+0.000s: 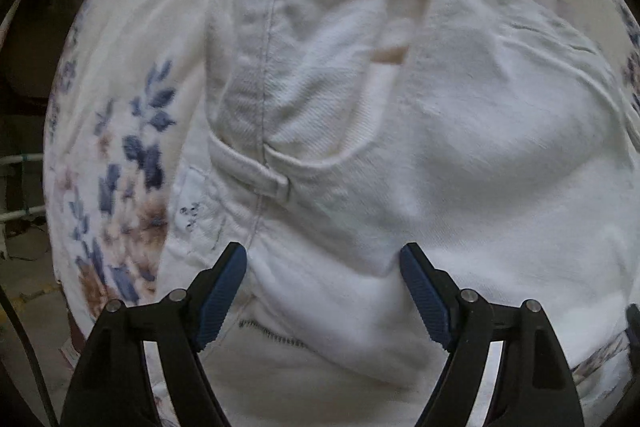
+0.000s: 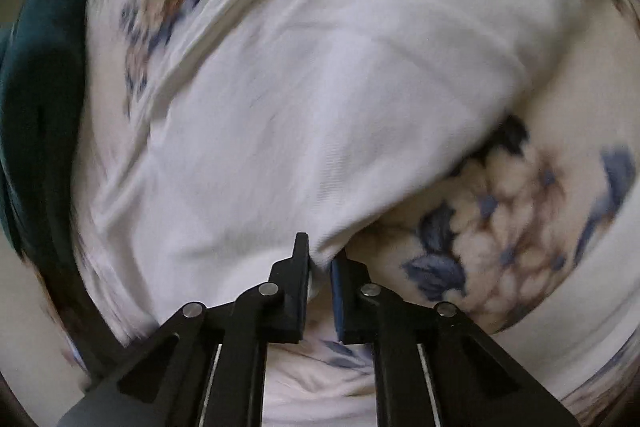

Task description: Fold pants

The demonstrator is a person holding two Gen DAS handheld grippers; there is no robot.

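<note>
On the left, the left gripper (image 1: pixel 323 259) points almost straight down over the waist end of the white pants (image 1: pixel 400 131), its blue pads (image 1: pixel 224 291) spread wide with a hump of cloth rising between them; they do not look pressed onto it, so I judge it open and holding nothing. The waistband (image 1: pixel 256 171) with its belt loop lies just ahead of the tips, close to the left edge of the floral sheet (image 1: pixel 132 155) that carries everything.

On the right, the right gripper (image 2: pixel 320 263) is nearly closed, and a fold of the pants' edge (image 2: pixel 316 271) sits pinched between its jaws (the blur leaves how firmly unclear). From there the garment (image 2: pixel 320 87) runs up and away from the tips as one long band slanting across the sheet (image 2: pixel 500 227). The right hand therefore looks readier to lift.

Count: one pair of pants, one sheet, two grippers.
</note>
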